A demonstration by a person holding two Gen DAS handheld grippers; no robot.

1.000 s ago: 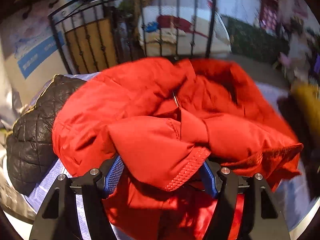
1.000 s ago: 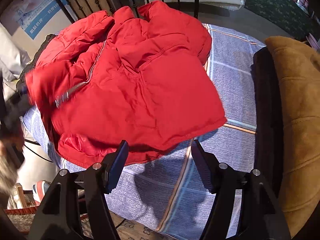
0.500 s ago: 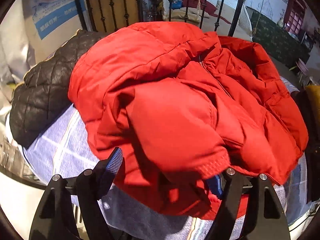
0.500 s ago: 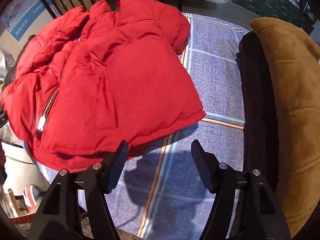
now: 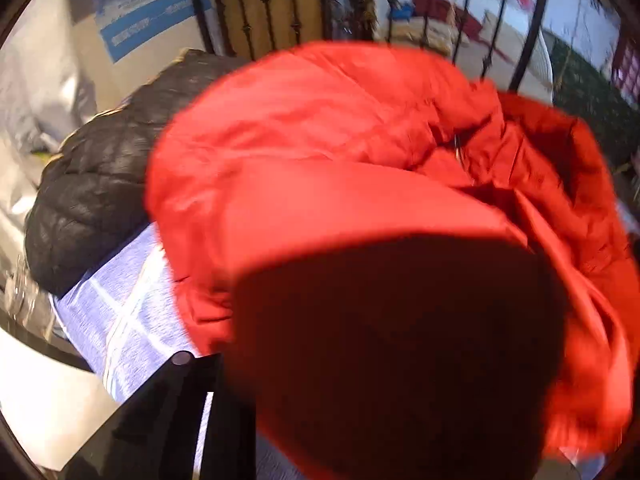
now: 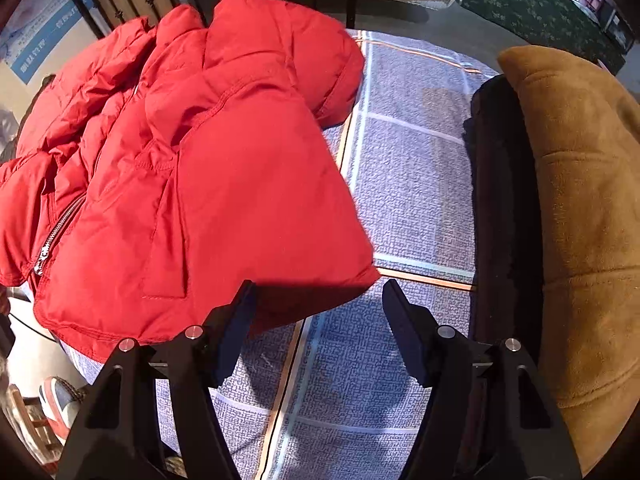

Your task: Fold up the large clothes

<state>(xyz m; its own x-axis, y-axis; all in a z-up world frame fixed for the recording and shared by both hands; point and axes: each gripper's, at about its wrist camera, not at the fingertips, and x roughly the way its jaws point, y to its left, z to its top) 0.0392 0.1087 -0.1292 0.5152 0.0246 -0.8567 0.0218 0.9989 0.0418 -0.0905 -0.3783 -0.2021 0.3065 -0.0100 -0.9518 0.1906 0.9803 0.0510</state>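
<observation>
A big puffy red jacket lies on a blue checked cloth that covers the table. From the right wrist view, the jacket looks partly tidy. Its front is up, the zip runs down the left part, and the bottom edge sits near the front of the table. The side nearest the right gripper lies quite flat. The far left side is bunched up in lumps.

The right gripper has its two black fingers spread wide, and nothing is between them. It hangs over the cloth just in front of the jacket's bottom corner, close to it but not holding it.

In the left wrist view, a fat fold of the red jacket fills most of the picture and hides the left gripper's tips. Only a bit of its black frame shows, so it cannot be told if it is gripping the cloth or has let go.

A black quilted jacket lies at the left, touching the red one. A tan fuzzy coat lies on the right, well apart from it.

The folding seems to be in its early part. One side looks to be coming over. The rest probably needs folding in and then smoothing flat.
</observation>
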